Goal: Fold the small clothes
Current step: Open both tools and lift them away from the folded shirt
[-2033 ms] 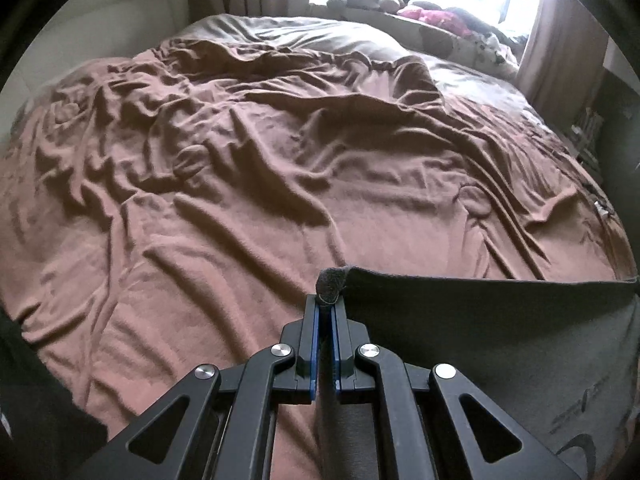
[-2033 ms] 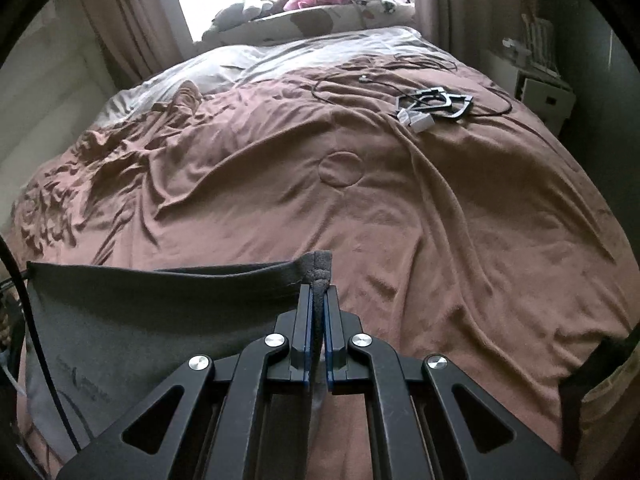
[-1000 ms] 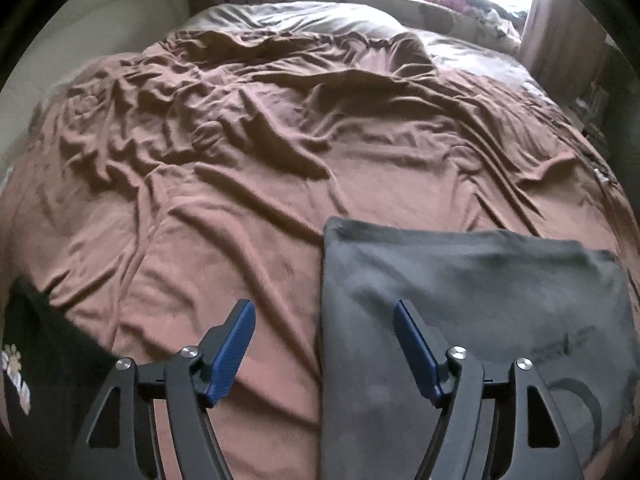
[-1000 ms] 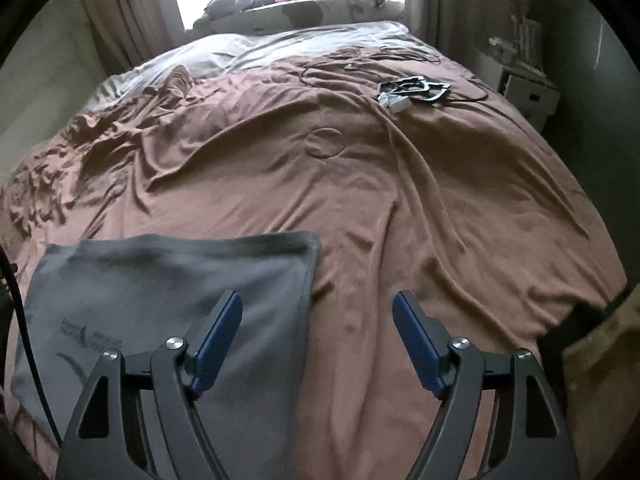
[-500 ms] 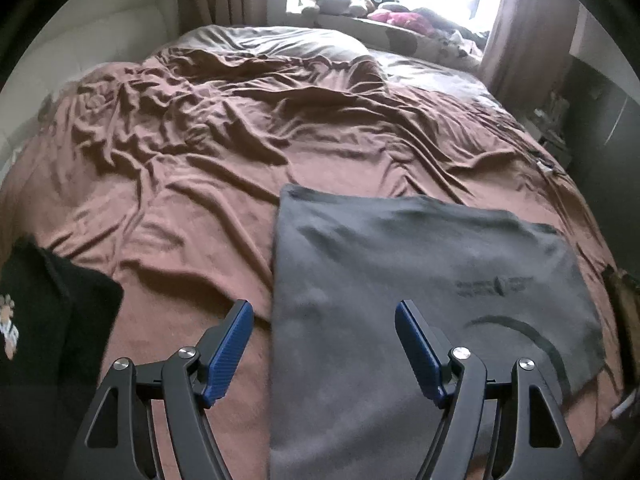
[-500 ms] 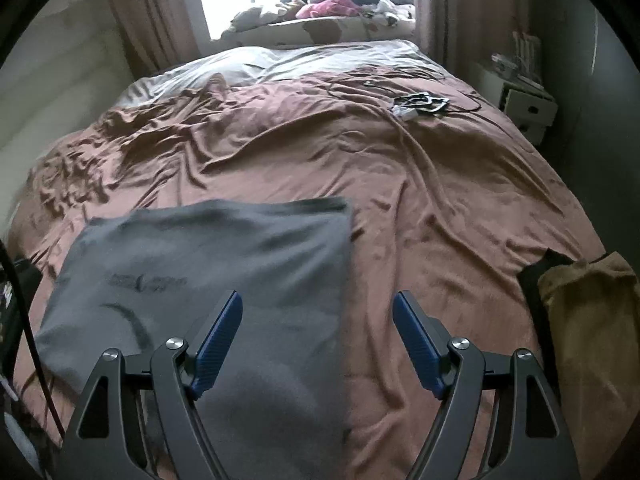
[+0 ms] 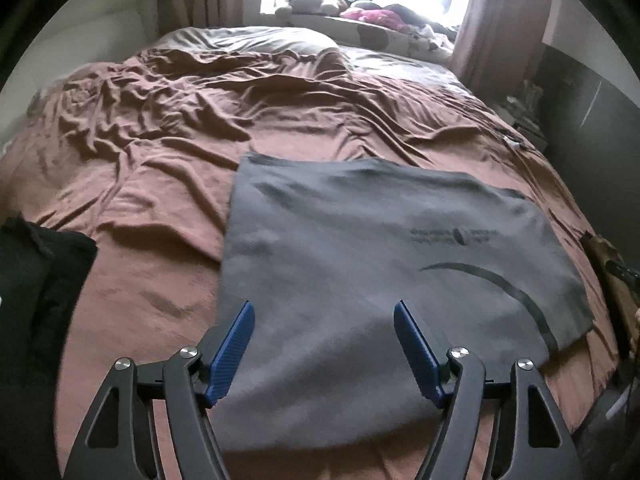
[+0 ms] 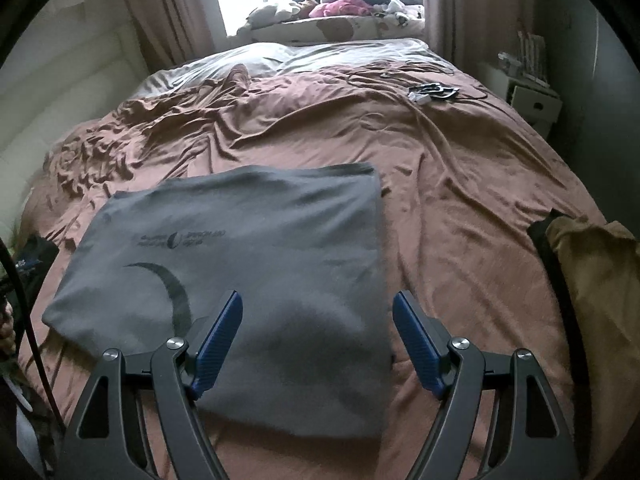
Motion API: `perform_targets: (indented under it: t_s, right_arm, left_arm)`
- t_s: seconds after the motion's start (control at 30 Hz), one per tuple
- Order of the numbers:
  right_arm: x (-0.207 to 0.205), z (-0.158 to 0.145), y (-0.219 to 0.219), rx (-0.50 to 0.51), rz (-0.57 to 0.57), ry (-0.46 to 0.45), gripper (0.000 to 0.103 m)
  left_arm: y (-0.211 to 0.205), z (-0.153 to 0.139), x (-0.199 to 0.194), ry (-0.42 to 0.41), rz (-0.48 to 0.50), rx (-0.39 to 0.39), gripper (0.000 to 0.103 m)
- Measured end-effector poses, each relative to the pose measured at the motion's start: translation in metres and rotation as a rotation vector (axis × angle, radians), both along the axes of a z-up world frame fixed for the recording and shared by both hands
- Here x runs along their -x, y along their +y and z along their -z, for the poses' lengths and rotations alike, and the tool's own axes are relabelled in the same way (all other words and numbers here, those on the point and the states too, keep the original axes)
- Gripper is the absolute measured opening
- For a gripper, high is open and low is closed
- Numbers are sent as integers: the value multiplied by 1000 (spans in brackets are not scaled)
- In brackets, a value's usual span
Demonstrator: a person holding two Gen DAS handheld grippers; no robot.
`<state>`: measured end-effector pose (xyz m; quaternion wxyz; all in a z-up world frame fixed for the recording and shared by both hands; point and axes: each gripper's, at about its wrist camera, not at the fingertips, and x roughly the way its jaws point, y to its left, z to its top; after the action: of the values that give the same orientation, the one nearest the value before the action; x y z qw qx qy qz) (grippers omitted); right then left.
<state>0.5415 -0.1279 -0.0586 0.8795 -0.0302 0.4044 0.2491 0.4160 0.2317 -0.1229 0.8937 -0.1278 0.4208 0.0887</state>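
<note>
Grey shirt on a brown blanket

The shirt (image 7: 360, 248) is plain mid grey with a small dark printed line of text and a dark curved arc below it. The blanket (image 7: 160, 184) under it is a warm reddish brown, plain, no pattern. Left of the shirt lies a black garment (image 7: 36, 280); right of it a tan garment (image 8: 596, 280) edged by a black one (image 8: 544, 236). Beyond the shirt, the pillows (image 8: 280, 56) are pale grey-white, and a cream cushion (image 8: 340, 28) bears brown patches. Curtains (image 8: 168, 12) are dusty pink-beige. Both grippers' pads (image 7: 234, 344) are bright blue on black frames.
</note>
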Motion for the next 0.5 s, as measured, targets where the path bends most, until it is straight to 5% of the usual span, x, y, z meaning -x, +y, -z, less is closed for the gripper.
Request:
perform_targets:
  t_s: [0.2, 0.5]
  right_arm:
    - [14, 6, 13, 5, -41, 1, 75]
    - [10, 51, 31, 81, -70, 74, 58]
  left_arm:
    - [-15, 15, 4, 19, 24, 21, 59]
    - [-17, 61, 17, 116, 10, -21, 40]
